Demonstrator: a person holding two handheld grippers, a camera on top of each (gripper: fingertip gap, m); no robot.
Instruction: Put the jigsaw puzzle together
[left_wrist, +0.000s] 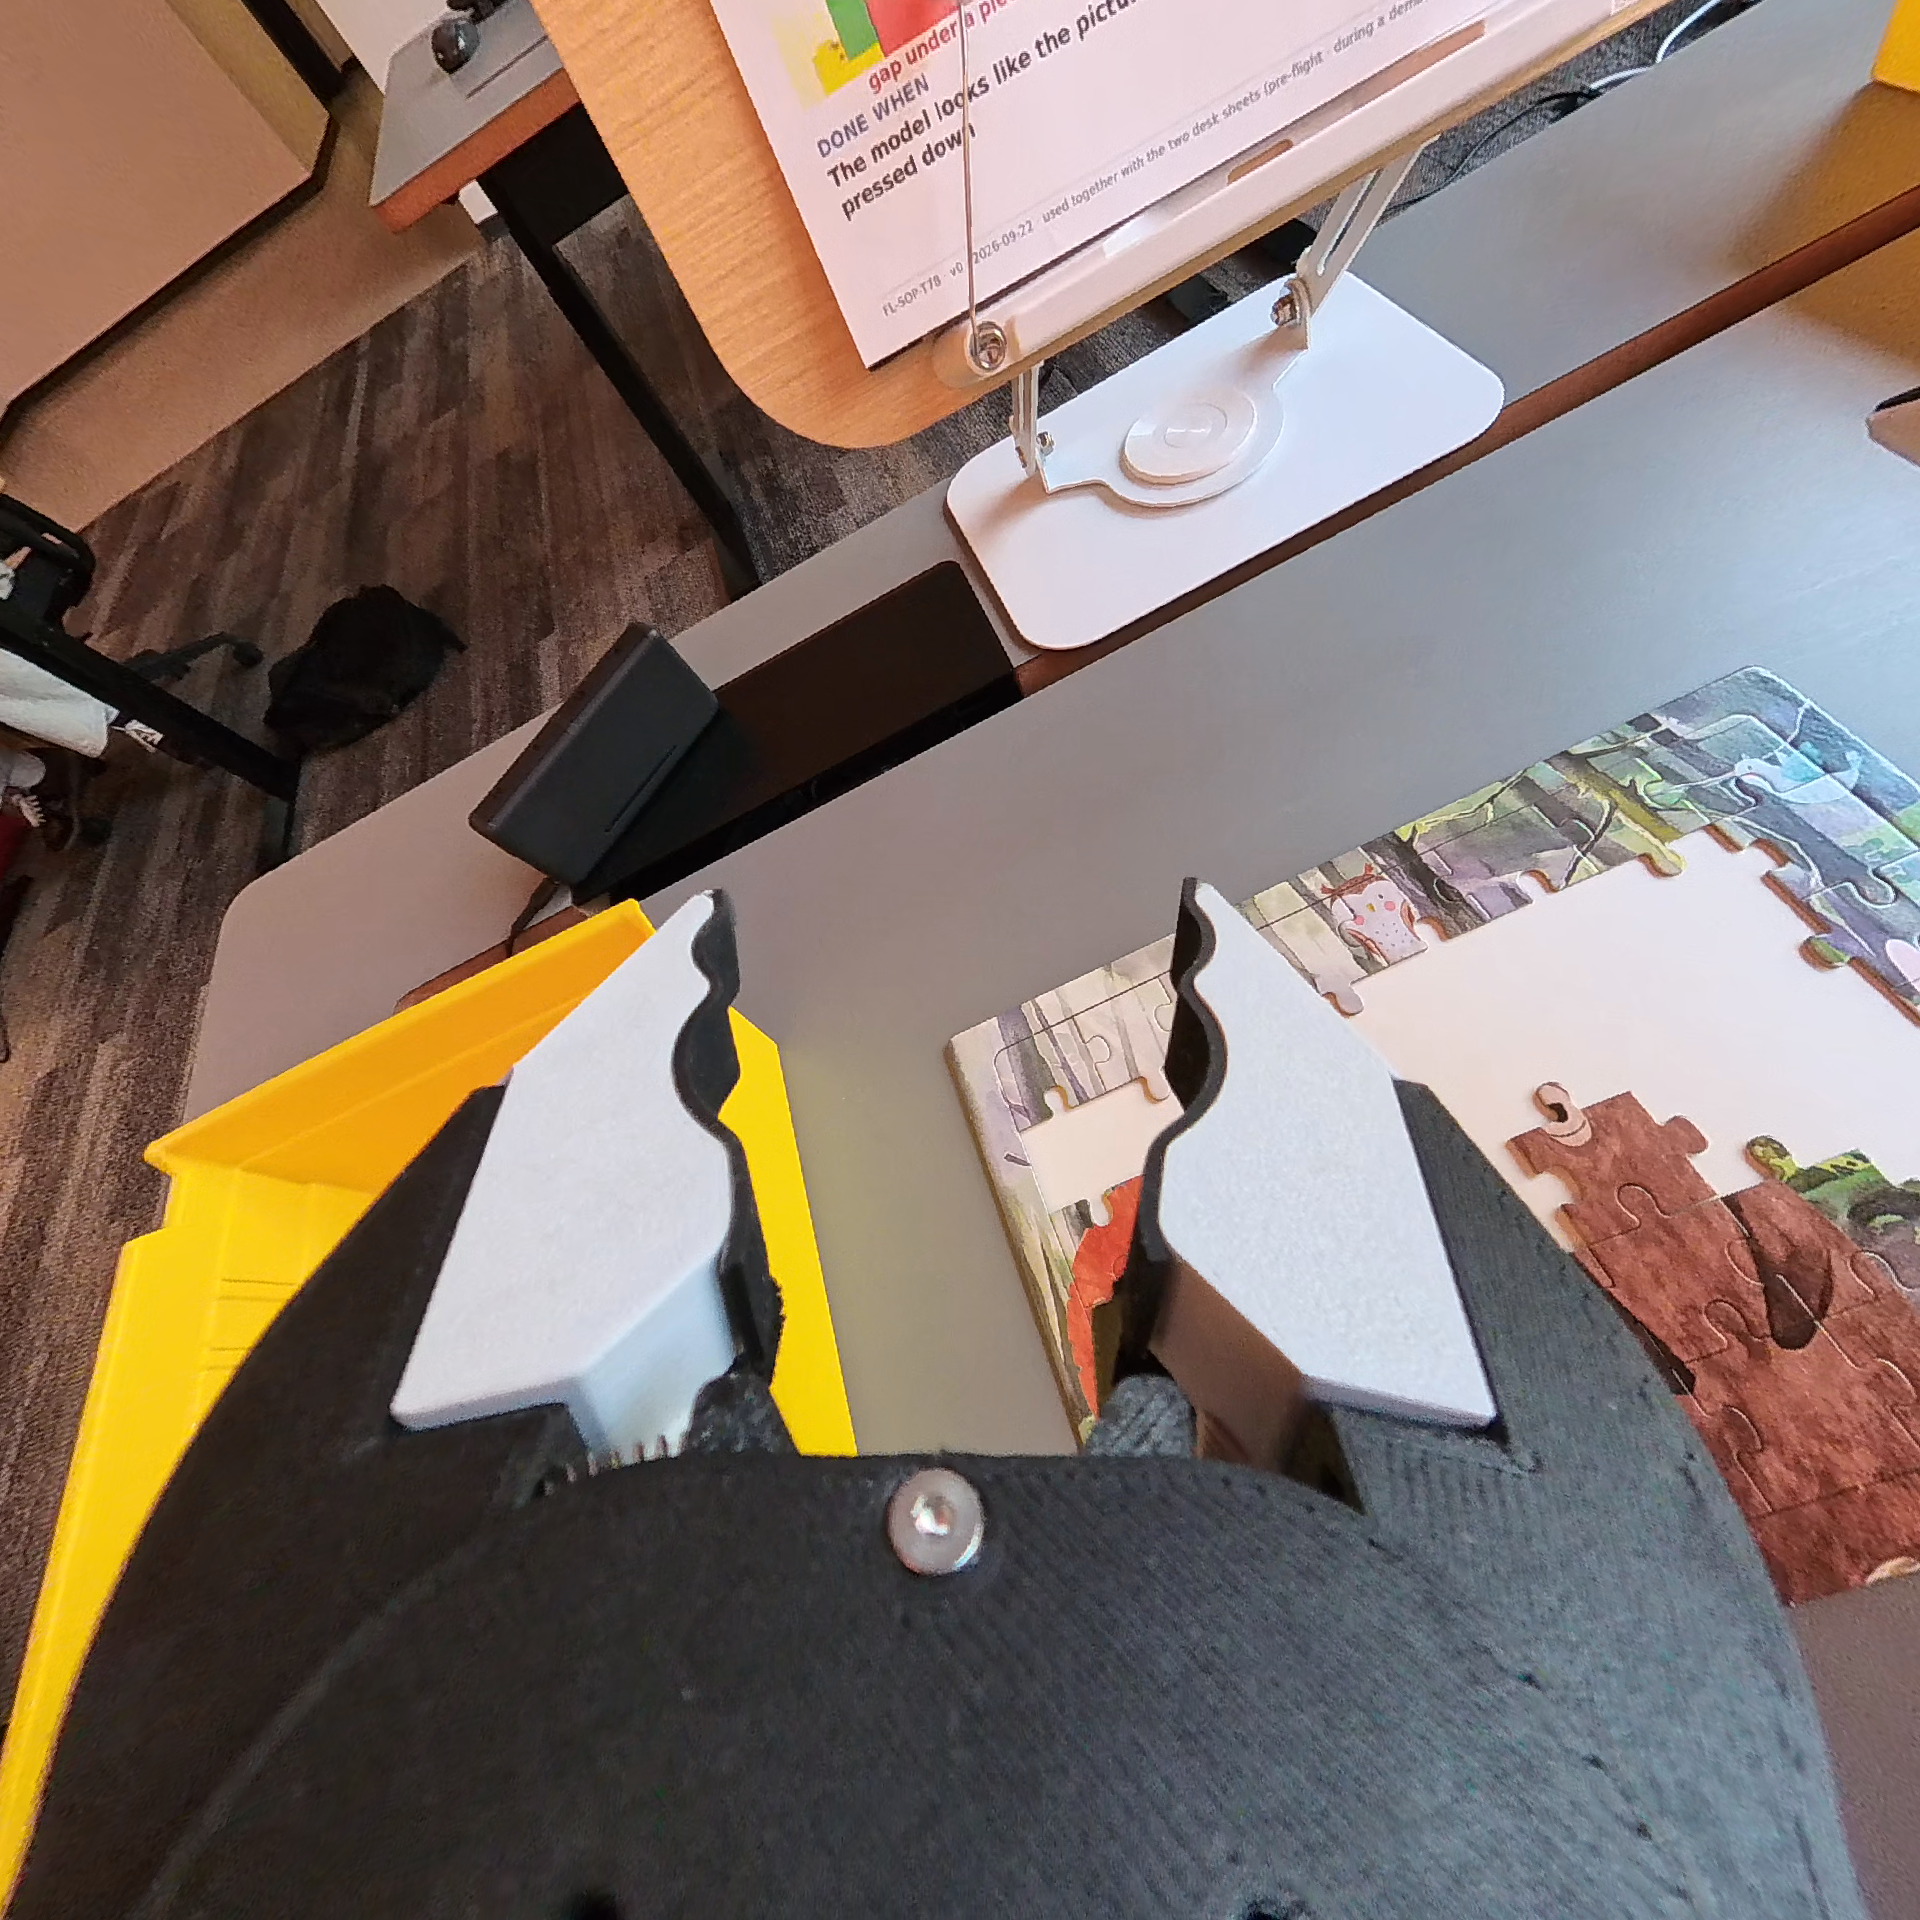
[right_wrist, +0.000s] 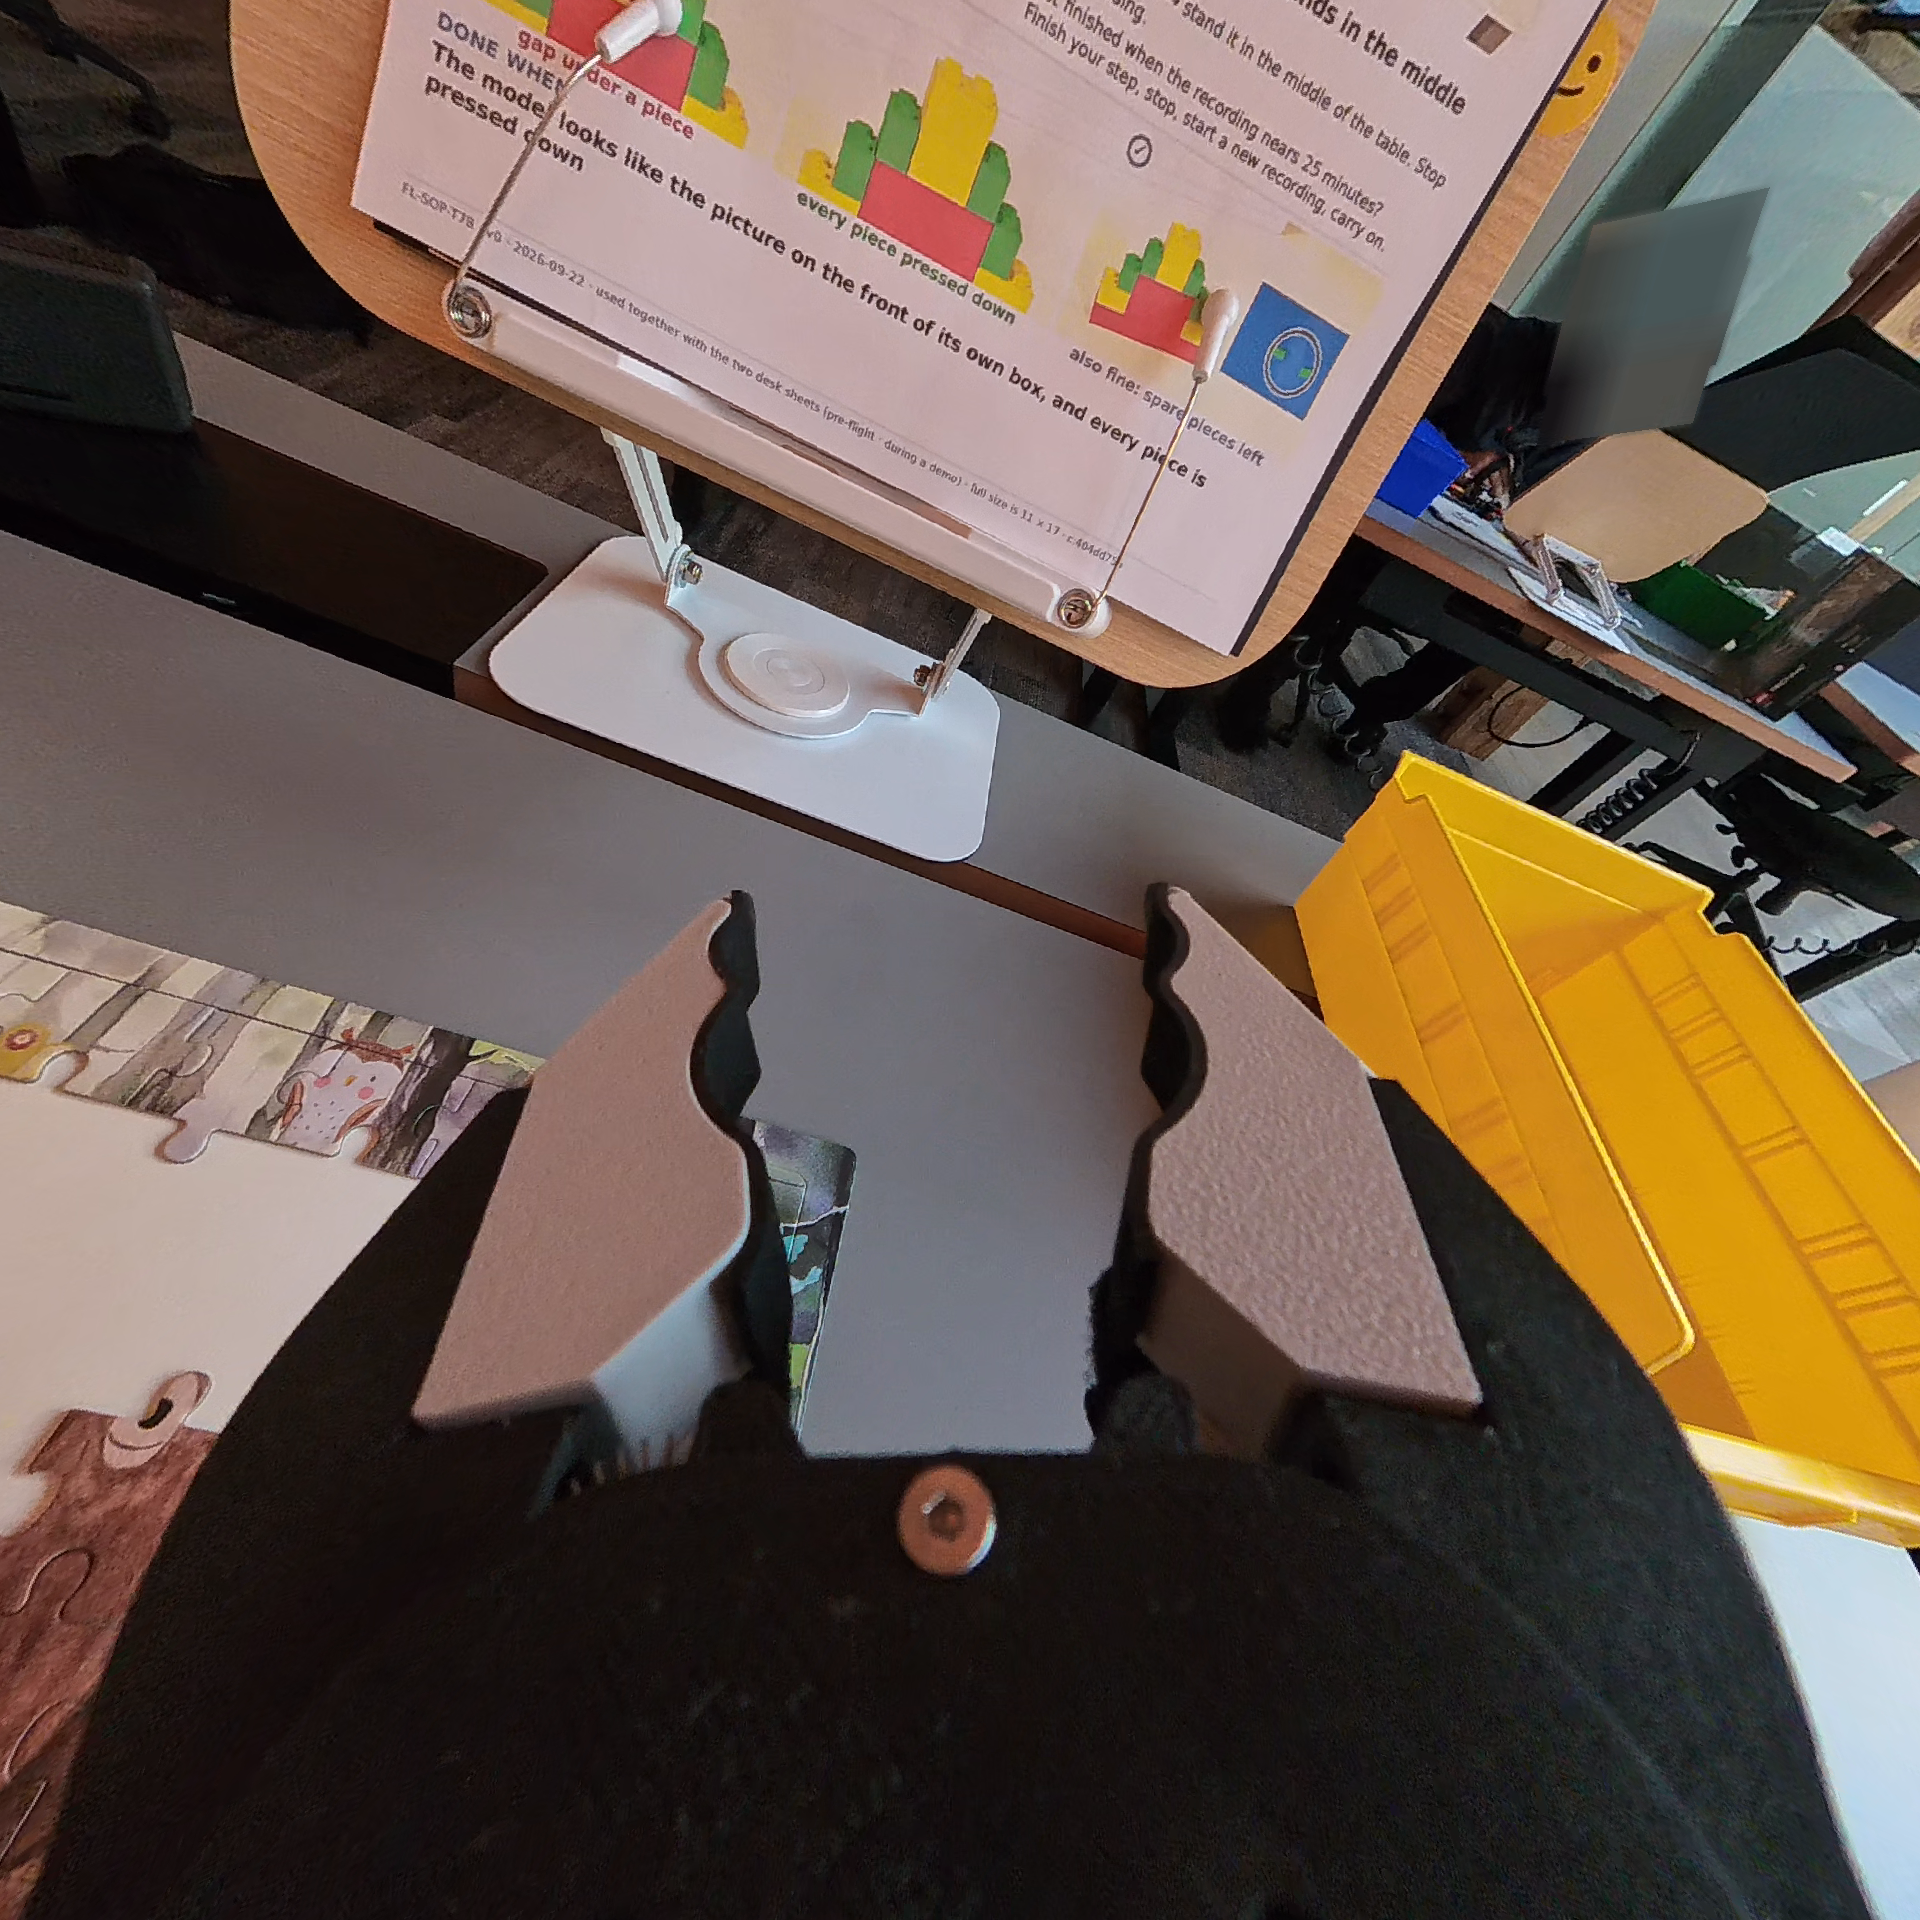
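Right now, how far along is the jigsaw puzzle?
Partly done. The jigsaw puzzle has its top border and left edge joined, plus a brown cluster lower down. Nothing is in hand: the left gripper and right gripper are both open and empty. Left: the white middle.

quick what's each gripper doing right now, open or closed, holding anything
Left gripper: open, holding nothing.
Right gripper: open, holding nothing.
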